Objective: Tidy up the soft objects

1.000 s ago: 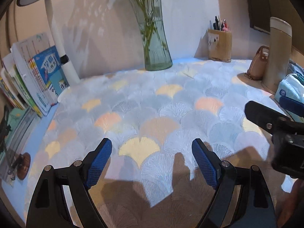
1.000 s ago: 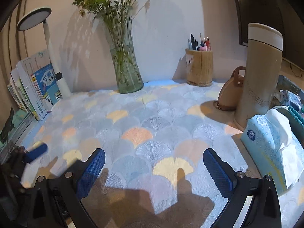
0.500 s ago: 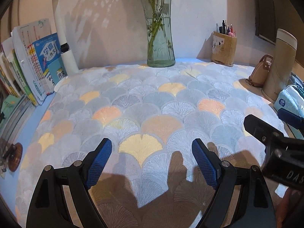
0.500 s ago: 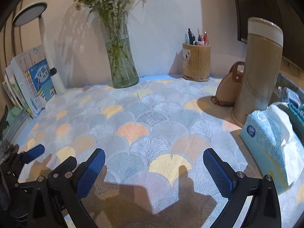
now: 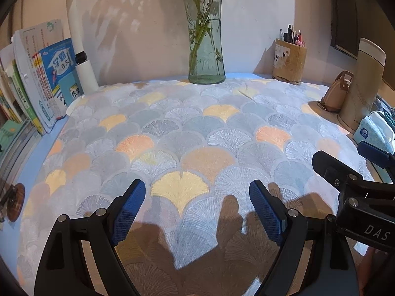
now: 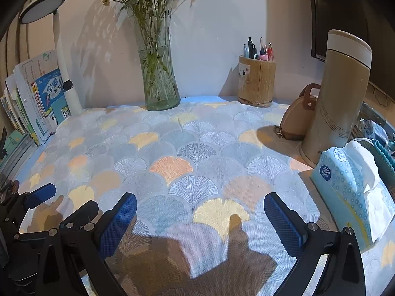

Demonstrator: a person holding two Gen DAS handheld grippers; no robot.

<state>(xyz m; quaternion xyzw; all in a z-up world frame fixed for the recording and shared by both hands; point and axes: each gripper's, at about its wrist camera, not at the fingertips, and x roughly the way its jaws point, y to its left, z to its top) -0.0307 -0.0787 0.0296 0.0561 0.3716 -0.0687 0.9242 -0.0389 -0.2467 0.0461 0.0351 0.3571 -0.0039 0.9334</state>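
Observation:
A fan-patterned cloth in grey, yellow and orange lies spread flat over the desk; it also shows in the right wrist view. My left gripper is open and empty above the cloth's near part. My right gripper is open and empty, also above the near part, and appears at the right edge of the left wrist view. A soft blue tissue pack with white tissue sticking out lies at the cloth's right edge, right of my right gripper.
A glass vase with flowers stands at the back. A pen holder, a tan thermos and a small brown bag stand at the back right. Books and a white lamp line the left side.
Both grippers have drawn back and lifted slightly, so more of the cloth shows. Both stayed open and empty. The cloth has not moved.

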